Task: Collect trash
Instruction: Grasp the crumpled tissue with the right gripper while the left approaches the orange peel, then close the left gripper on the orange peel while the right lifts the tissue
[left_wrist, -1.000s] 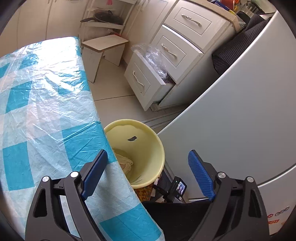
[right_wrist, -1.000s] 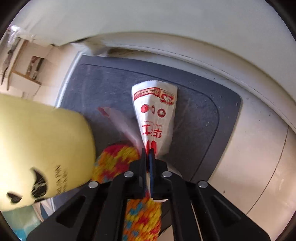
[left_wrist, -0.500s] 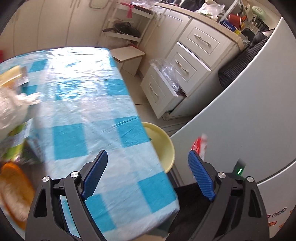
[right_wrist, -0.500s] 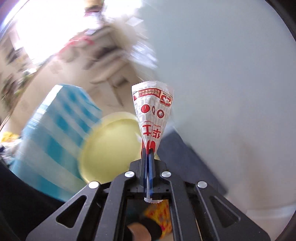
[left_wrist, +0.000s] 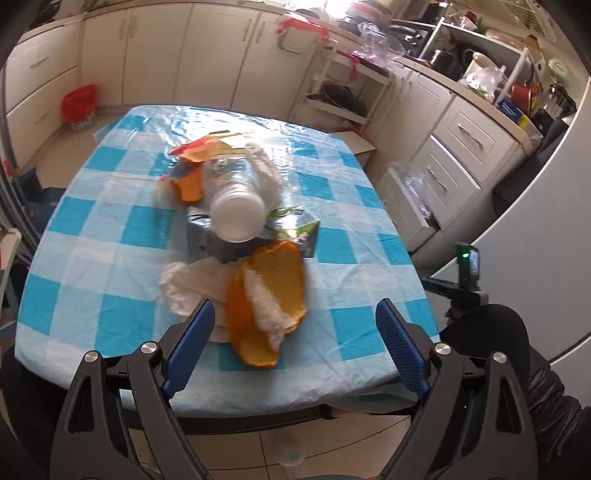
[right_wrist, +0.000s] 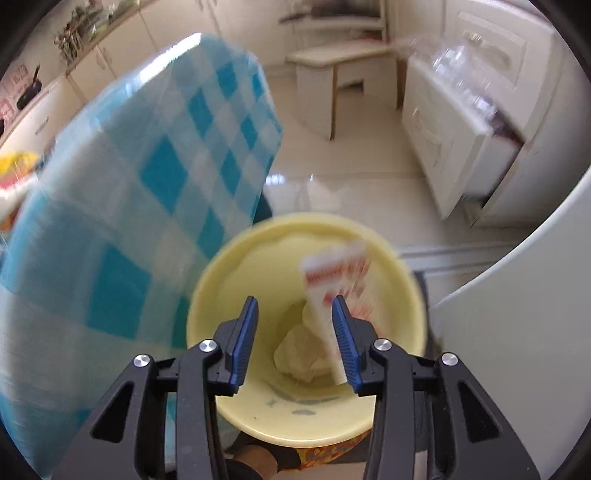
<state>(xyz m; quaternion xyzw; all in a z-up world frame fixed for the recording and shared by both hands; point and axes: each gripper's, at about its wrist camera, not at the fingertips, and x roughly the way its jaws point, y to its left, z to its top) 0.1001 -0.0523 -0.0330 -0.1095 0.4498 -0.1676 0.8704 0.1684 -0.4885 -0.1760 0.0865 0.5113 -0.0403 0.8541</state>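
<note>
In the right wrist view my right gripper hangs over the yellow bin, its jaws opening. The red-and-white wrapper, blurred, leans against the right finger and no longer looks pinched. Crumpled paper lies at the bin's bottom. In the left wrist view my left gripper stands open and empty above the near edge of the checked table. Trash lies there: orange peel, white tissue, a clear plastic bottle, a foil packet.
White drawers with one pulled open stand right of the table, and a pale fridge door beyond. A person's dark sleeve is at lower right. A small stool stands on the tiled floor past the bin.
The right gripper rose over the bin and its jaws parted, loosing the wrapper. The left gripper swung from the bin side to face the table's trash, still open.
</note>
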